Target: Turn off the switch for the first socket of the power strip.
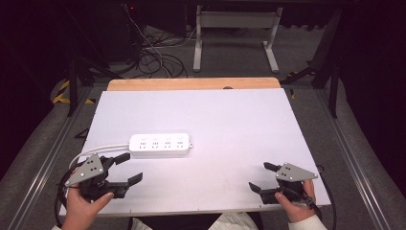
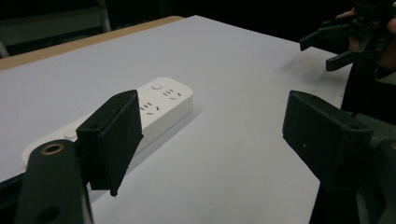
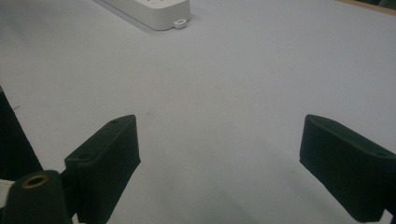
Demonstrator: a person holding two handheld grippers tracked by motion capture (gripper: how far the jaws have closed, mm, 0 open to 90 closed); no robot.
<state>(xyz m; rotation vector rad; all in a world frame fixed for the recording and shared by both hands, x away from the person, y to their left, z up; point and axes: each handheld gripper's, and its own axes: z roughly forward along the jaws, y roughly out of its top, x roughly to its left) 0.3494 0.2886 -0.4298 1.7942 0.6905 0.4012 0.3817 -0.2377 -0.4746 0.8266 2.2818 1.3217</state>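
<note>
The white power strip [image 1: 160, 144] lies just beyond the left gripper [image 1: 128, 168], outside its wide-open, empty jaws (right gripper [image 1: 258, 176] likewise open, well apart) on the surface [image 1: 230, 124].

From the high view I see the white bench [image 1: 230, 120] lit evenly from overhead, the room around it nearly black. On my gripper views the black jaws read as soft, slightly blurred masses with little detail. Ahead of the left jaws the power strip [image 2: 159, 100] casts a faint shadow; no glare anywhere.
</note>
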